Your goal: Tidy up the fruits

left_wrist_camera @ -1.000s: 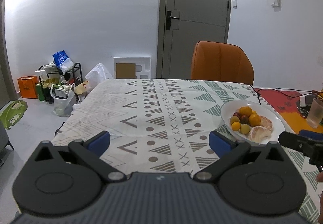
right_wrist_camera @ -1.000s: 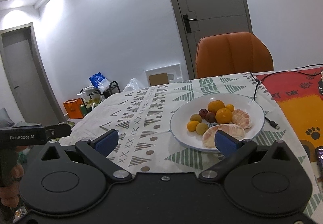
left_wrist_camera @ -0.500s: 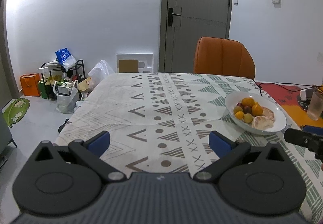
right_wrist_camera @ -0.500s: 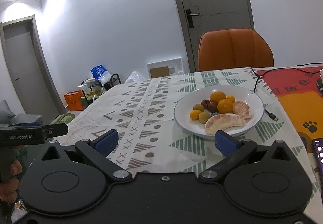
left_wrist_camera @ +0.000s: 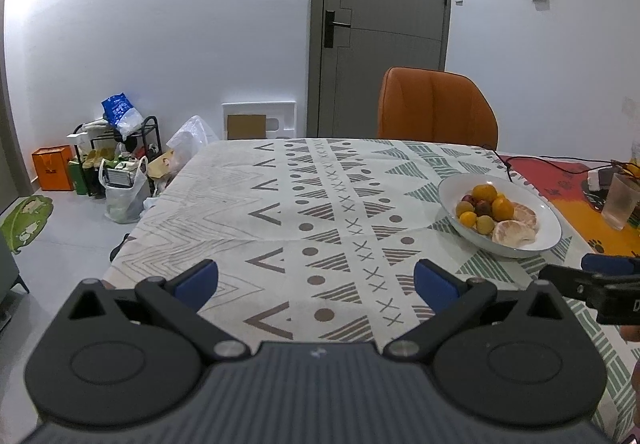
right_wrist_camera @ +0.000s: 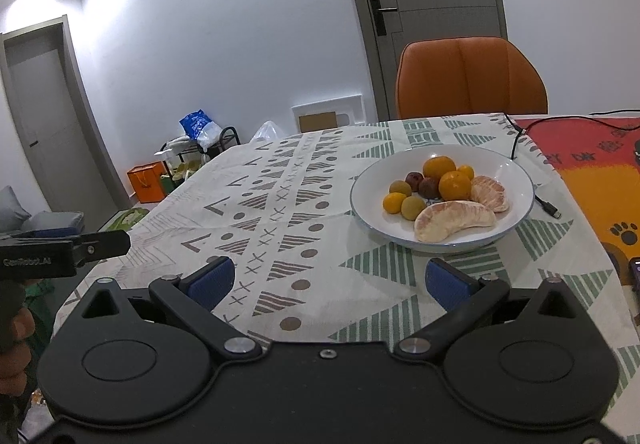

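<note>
A white plate [right_wrist_camera: 362, 199] on the patterned tablecloth holds oranges [right_wrist_camera: 439, 167], small yellow-green and dark red fruits and two peeled pomelo pieces [right_wrist_camera: 454, 220]. It also shows at the right of the left wrist view [left_wrist_camera: 548, 222]. My right gripper [right_wrist_camera: 327, 280] is open and empty, just in front of the plate above the cloth. My left gripper [left_wrist_camera: 316, 280] is open and empty over the cloth, left of the plate.
An orange chair [right_wrist_camera: 470, 77] stands at the table's far side. A black cable [right_wrist_camera: 520, 139] runs past the plate to a red-orange mat [right_wrist_camera: 592, 179]. A glass [left_wrist_camera: 620, 199] stands on the mat. Bags and a rack [left_wrist_camera: 116, 155] sit on the floor at left.
Both grippers have drawn back and risen a little, so the plate looks farther off. Both stay open and empty.
</note>
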A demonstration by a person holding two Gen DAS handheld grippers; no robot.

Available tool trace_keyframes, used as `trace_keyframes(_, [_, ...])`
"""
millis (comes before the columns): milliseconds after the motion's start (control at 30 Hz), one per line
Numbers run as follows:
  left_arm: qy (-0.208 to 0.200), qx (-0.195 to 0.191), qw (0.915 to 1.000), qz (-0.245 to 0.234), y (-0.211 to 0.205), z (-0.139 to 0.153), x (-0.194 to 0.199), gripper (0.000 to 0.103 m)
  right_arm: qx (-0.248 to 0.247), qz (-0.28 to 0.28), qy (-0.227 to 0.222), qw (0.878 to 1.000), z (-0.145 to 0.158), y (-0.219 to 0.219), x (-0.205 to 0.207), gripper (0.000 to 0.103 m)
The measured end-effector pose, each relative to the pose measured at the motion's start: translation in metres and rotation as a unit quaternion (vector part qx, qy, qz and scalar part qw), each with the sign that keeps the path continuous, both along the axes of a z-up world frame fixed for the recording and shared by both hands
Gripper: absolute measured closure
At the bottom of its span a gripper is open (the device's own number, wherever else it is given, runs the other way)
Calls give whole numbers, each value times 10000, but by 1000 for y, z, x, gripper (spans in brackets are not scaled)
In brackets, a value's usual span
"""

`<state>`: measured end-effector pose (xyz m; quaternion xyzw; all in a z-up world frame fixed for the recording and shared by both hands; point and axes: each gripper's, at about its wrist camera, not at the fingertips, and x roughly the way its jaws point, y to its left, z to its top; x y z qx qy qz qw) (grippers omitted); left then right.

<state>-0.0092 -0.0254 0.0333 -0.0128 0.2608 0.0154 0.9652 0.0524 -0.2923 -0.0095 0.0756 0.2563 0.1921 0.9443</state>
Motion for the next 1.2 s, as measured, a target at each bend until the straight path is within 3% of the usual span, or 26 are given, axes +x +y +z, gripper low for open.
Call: trace_keyframes(1200, [79, -218, 9997, -45, 7, -1, 4, 0, -56, -139, -6, 9999, 5, 0, 4, 0])
